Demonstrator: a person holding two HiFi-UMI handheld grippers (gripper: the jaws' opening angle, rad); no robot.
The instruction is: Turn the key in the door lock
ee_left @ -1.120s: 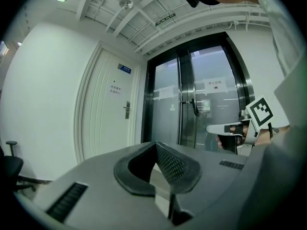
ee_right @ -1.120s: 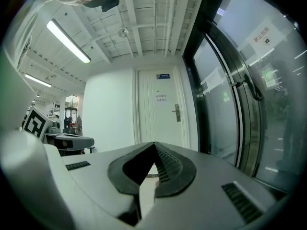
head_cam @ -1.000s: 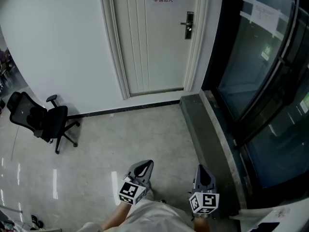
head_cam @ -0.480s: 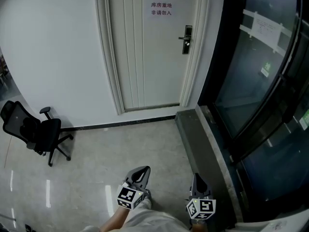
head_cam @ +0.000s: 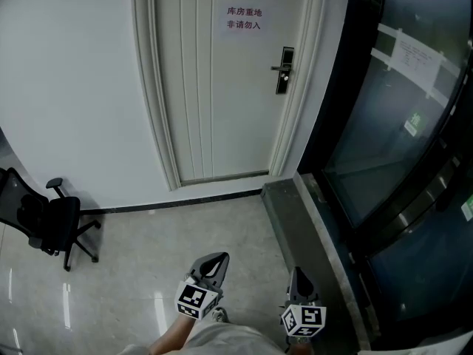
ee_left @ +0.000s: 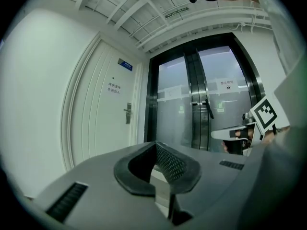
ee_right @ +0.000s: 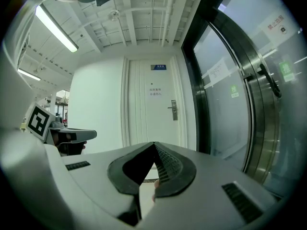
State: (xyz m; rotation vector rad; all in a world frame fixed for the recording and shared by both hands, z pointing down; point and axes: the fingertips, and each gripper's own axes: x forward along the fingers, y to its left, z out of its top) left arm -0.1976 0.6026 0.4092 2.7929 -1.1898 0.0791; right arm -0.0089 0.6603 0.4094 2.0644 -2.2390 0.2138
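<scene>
Approach to the door (head_cam: 214, 109). My left gripper (head_cam: 219, 257) and right gripper (head_cam: 297, 271) are clenched, empty. The lock (head_cam: 285, 69), on the door's right edge, looms nearer than a second ago, yet well apart; no key discernible.

Black office chair (head_cam: 44, 224) on glossy floor (head_cam: 148, 257) beside white wall (head_cam: 66, 87).

A white panelled door (head_cam: 214, 87) stands shut, with a dark metal lock plate and lever handle (head_cam: 284, 69) on its right edge and a paper sign with red characters (head_cam: 244, 18) near its top. Left of the door sits a black swivel office chair (head_cam: 41, 220) on the glossy grey tiled floor (head_cam: 140, 257). Right of the door run dark glass panels (head_cam: 399, 146). Well below the door, the left gripper (head_cam: 216, 261) and right gripper (head_cam: 297, 274) point toward it.
</scene>
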